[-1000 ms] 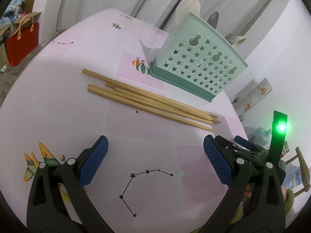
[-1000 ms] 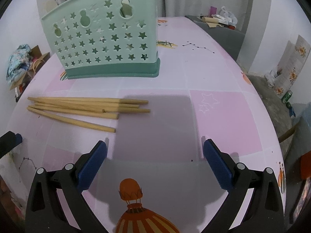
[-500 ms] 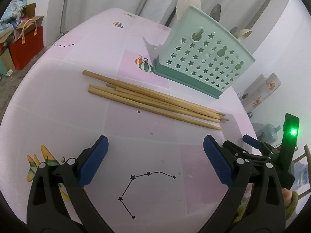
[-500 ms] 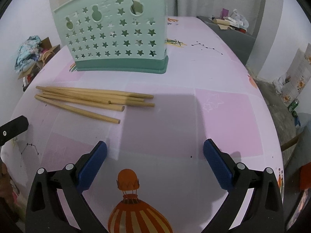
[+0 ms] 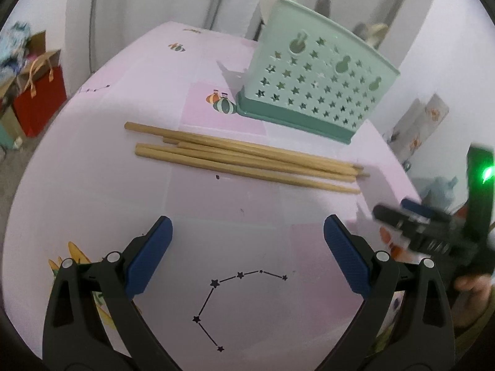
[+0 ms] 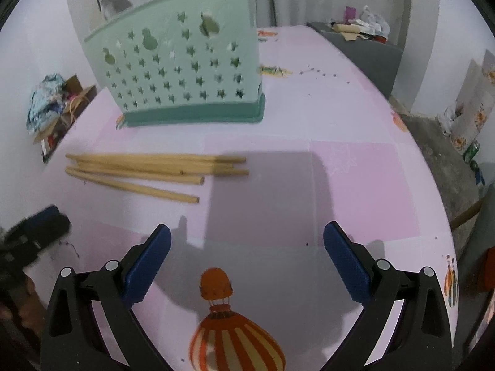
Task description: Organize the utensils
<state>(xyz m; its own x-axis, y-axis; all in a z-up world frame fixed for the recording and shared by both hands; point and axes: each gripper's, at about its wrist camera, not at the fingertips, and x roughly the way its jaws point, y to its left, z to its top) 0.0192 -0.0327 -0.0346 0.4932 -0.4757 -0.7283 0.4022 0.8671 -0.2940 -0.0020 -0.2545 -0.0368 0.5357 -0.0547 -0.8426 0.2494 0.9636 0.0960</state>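
Several wooden chopsticks (image 5: 244,162) (image 6: 148,170) lie side by side on the pink table (image 5: 92,142) (image 6: 355,160). Behind them stands a mint-green utensil holder (image 5: 315,83) (image 6: 182,71) with star cut-outs; spoon heads poke out above its far rim. My left gripper (image 5: 247,247) hovers open over a constellation print, short of the chopsticks. My right gripper (image 6: 247,250) is open too, above a balloon print, right of the chopstick ends. Each gripper shows blurred at the edge of the other's view. Nothing is held.
A red bag (image 5: 37,105) and boxes sit on the floor left of the table. A grey bench with clutter (image 6: 365,40) stands beyond the far end. The table edge curves off to the right near a concrete floor (image 6: 442,160).
Both grippers have drifted slightly; the holder and chopsticks sit a little further right in each view. The right gripper appears higher and blurred in the left wrist view. The chopsticks have not moved.
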